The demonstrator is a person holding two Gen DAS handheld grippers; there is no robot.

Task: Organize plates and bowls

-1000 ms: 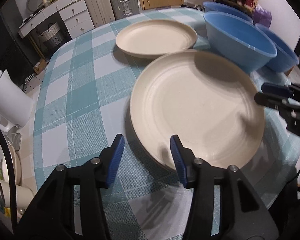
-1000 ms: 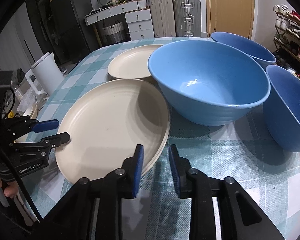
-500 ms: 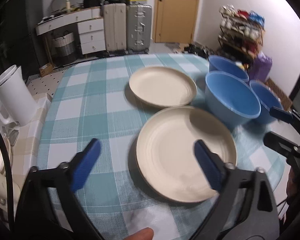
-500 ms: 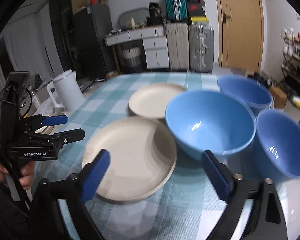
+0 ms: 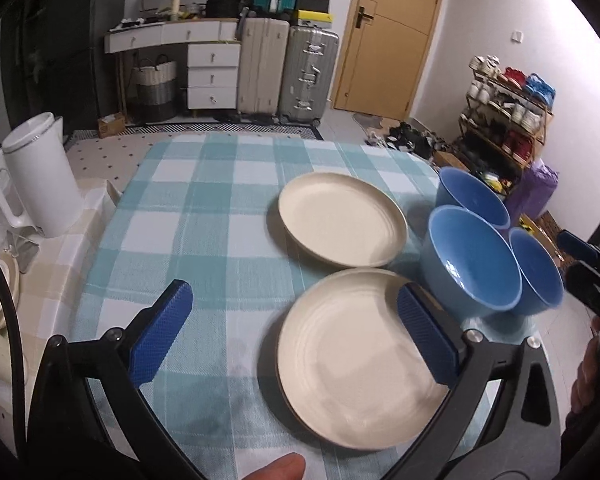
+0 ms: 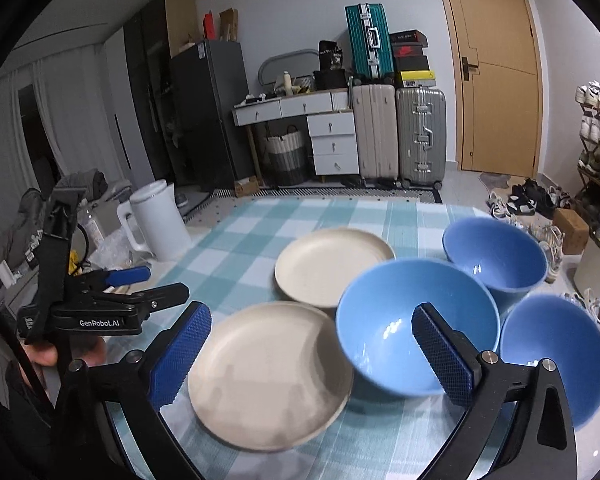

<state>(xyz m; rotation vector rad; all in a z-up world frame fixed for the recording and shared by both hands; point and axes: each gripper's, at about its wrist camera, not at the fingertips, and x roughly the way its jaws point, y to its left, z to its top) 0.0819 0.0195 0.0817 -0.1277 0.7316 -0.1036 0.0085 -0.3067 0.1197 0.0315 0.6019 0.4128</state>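
1. The round worktop under a teal-and-white checked cloth [image 5: 204,216] carries all the dishes, unstacked.
2. Two cream round plates, near [image 5: 360,356] and far [image 5: 340,220], lie side by side, probably waiting to be stacked.
3. Three blue bowls [image 6: 412,324] cluster to their right, apart from each other.
4. The left claw [image 5: 296,340] and the right claw [image 6: 312,356] hang wide open and hold nothing.

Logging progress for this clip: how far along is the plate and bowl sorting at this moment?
Nothing looks stacked yet. The near plate and far plate lie separately on the checked tablecloth, and the three blue bowls stand side by side. Nothing is in hand: the left gripper and right gripper are both open and empty above the table. All the stacking is left.
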